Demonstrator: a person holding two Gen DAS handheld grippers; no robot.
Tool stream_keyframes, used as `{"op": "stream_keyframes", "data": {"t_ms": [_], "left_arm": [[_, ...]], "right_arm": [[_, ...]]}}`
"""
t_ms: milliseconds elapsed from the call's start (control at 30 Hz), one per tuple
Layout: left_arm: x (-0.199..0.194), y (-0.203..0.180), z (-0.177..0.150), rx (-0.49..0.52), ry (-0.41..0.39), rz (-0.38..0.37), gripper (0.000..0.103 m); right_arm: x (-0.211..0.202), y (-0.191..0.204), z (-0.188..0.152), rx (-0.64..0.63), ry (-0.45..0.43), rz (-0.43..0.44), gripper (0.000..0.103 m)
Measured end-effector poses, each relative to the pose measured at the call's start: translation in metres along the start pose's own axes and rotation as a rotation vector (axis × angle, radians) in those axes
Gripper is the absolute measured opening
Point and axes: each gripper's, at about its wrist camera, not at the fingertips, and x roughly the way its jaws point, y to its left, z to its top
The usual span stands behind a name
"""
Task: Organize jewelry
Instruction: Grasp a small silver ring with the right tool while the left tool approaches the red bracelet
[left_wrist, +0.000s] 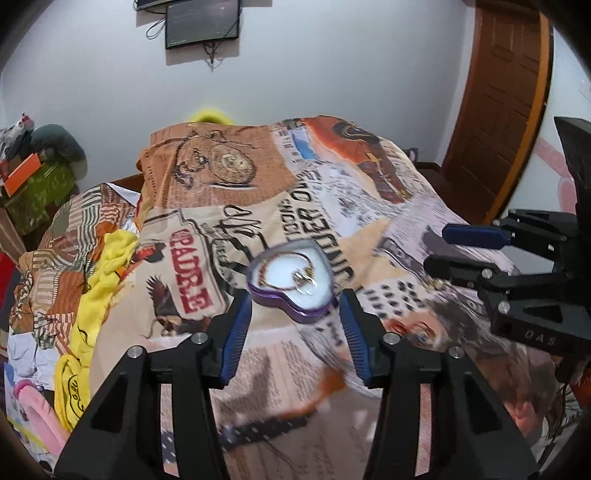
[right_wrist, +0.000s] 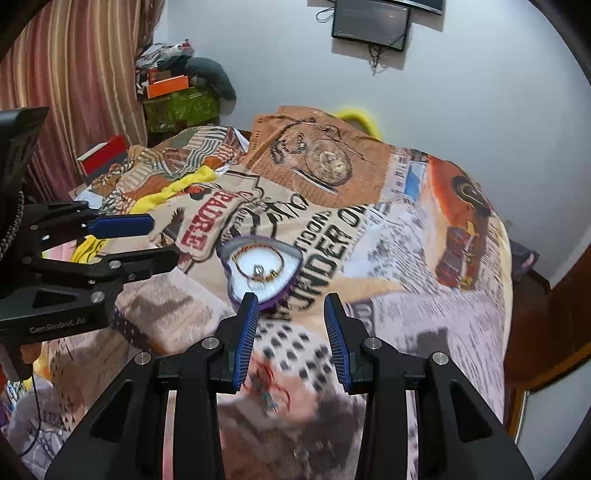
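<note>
A purple heart-shaped jewelry box (left_wrist: 295, 282) with a white lining lies open on the printed bedspread; it also shows in the right wrist view (right_wrist: 260, 271). A beaded bracelet and a ring-like piece (left_wrist: 304, 282) lie inside it. My left gripper (left_wrist: 295, 295) is open, its blue pads on either side of the box's near edge, empty. My right gripper (right_wrist: 290, 299) is open and empty, just right of the box. A small red-threaded piece (right_wrist: 269, 391) lies on the bedspread under the right gripper. The right gripper shows at the right of the left wrist view (left_wrist: 436, 247).
The bedspread (left_wrist: 332, 206) covers a mound on the bed. Yellow cloth (left_wrist: 99, 280) and patterned fabric lie at the left. A green box with clutter (right_wrist: 181, 105) stands at the back left. A wooden door (left_wrist: 506, 92) is at the right, monitors (left_wrist: 201, 22) hang on the wall.
</note>
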Motion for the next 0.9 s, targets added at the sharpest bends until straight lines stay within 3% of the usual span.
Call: {"op": "stream_keyframes", "data": {"t_ms": [433, 833, 900], "left_arm": [[0.011, -0.047, -0.038, 0.037, 0.107, -0.073, 0.049], [0.024, -0.070, -0.065, 0.064, 0.163, -0.143, 0.049], [0.027, -0.070, -0.063, 0.059, 0.164, -0.151, 0.044]], "right_arm": [[-0.032, -0.027, -0.059, 0.092, 0.031, -0.011, 0.034], [-0.008, -0.024, -0.109, 0.102, 0.140, 0.040, 0.034], [-0.006, -0.023, -0.109, 0.102, 0.129, 0.041, 0.034]]}}
